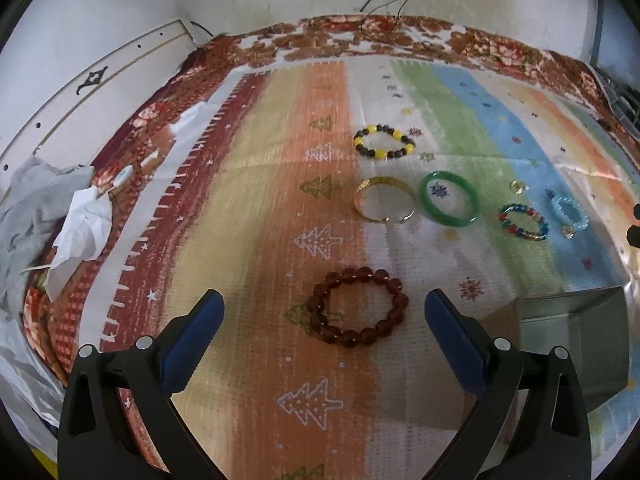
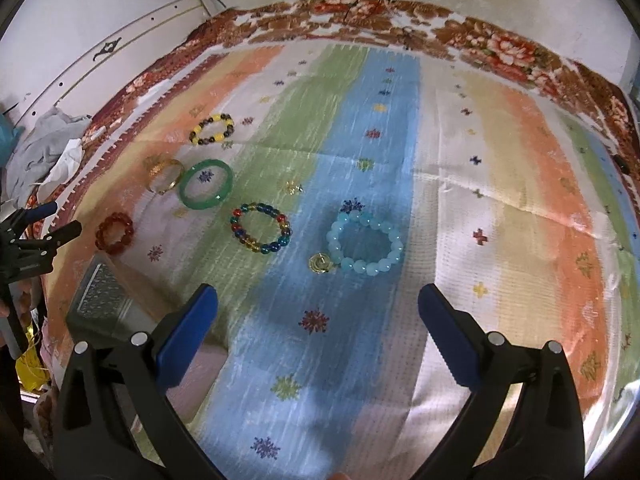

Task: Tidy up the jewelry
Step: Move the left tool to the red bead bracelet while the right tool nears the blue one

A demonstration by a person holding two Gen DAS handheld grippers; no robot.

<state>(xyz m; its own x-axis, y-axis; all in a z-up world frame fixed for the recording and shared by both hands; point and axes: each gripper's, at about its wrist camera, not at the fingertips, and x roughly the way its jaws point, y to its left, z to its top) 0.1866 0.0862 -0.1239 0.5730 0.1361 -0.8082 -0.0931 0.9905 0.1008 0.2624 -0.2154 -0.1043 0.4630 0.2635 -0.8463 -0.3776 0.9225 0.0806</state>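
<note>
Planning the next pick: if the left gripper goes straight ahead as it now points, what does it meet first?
The left gripper, open, would likely meet the dark red bead bracelet lying on the striped cloth between its fingers; exact depth is unclear.

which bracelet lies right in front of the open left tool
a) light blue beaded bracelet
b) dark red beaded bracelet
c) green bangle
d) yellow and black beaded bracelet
b: in the left wrist view the dark red beaded bracelet lies flat on the striped cloth just ahead of the left tool, whose fingers stand wide apart and hold nothing.
</note>
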